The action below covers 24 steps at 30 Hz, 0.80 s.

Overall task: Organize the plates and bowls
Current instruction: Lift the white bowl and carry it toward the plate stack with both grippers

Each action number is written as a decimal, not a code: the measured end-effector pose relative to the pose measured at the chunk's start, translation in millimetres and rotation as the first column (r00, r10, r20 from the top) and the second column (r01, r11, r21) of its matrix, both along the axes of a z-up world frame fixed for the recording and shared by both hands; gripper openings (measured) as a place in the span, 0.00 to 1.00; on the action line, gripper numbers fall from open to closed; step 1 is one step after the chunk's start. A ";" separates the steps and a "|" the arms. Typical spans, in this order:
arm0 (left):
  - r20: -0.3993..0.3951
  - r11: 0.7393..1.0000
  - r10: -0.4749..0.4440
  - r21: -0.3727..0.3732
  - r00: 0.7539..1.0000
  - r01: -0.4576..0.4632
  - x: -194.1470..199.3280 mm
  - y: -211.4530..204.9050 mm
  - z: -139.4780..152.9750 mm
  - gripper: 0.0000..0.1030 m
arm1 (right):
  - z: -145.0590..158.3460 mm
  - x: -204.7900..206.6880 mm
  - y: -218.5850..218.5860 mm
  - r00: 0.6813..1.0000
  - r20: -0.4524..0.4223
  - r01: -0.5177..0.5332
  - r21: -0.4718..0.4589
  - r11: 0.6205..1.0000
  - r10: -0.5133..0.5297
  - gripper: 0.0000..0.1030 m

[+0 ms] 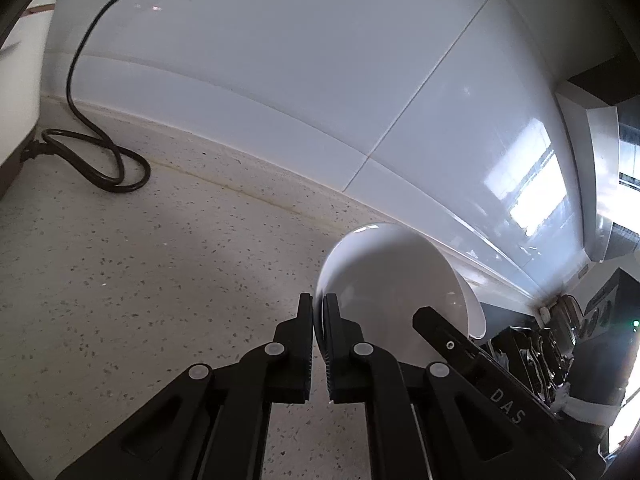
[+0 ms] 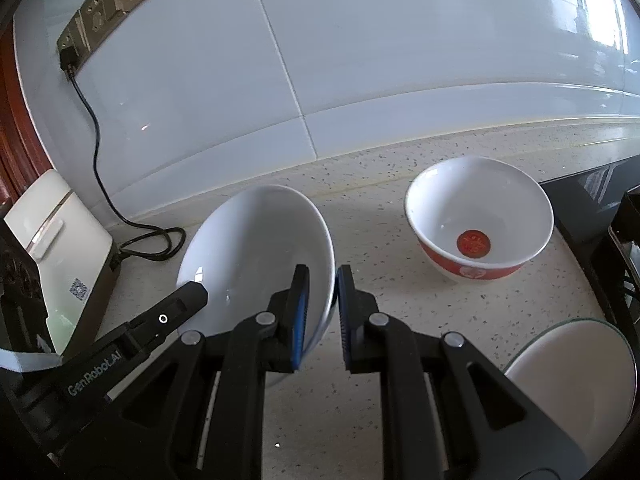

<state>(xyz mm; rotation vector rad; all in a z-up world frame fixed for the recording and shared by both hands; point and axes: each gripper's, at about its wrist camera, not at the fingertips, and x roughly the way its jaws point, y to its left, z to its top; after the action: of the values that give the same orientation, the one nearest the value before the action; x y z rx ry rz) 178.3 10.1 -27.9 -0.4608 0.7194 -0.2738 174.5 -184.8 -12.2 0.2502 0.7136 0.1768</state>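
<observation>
Left wrist view: left gripper (image 1: pixel 319 316) almost shut, pinching the rim of a white bowl (image 1: pixel 384 276). Bowl tipped up on its side, held off the speckled table (image 1: pixel 140 248). Tip of the right gripper (image 1: pixel 434 326) poking in from the right, touching the other side of the same bowl. Black cord (image 1: pixel 100 160) curled on the table far to the left, near the white tiled wall (image 1: pixel 300 60). Shiny dark things at the right edge, too blurry to tell.

Right wrist view: right gripper (image 2: pixel 322 280) nearly closed, one finger inside the white bowl (image 2: pixel 256 248) and one outside, rim between them. Can't tell if both pads touch it. Left gripper (image 2: pixel 188 296) reaching in from the left, its tip on the bowl's far rim. Bowl tilted, open side facing the camera. Red and white bowl (image 2: pixel 480 216) standing upright on the table (image 2: pixel 380 208), off to the right, apart from the held bowl, red dot at its bottom. White plate (image 2: pixel 576 376) at the lower right corner. White box (image 2: pixel 60 240) on the left by the wall, black cord (image 2: pixel 96 140) running up to a wall socket (image 2: pixel 100 16).
</observation>
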 end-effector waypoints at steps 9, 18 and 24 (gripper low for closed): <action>-0.018 0.999 0.035 0.025 0.999 -0.035 -10.4 9.3 21.7 0.05 | 12.3 -7.3 8.4 0.998 0.042 -0.036 0.011 0.999 0.036 0.17; -0.055 0.992 0.120 0.053 0.991 -0.117 -27.7 33.7 28.1 0.05 | 18.6 -16.8 36.8 0.988 0.060 -0.140 -0.010 0.990 0.140 0.17; -0.044 0.980 0.191 0.070 0.981 -0.188 -53.0 61.5 31.8 0.05 | 18.6 -26.2 68.1 0.967 0.044 -0.248 -0.043 0.968 0.250 0.18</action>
<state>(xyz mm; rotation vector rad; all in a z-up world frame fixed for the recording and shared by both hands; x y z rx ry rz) 125.4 71.6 3.9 -0.4712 0.7259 -0.0591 148.3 -116.8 6.4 0.1191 0.6974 0.4075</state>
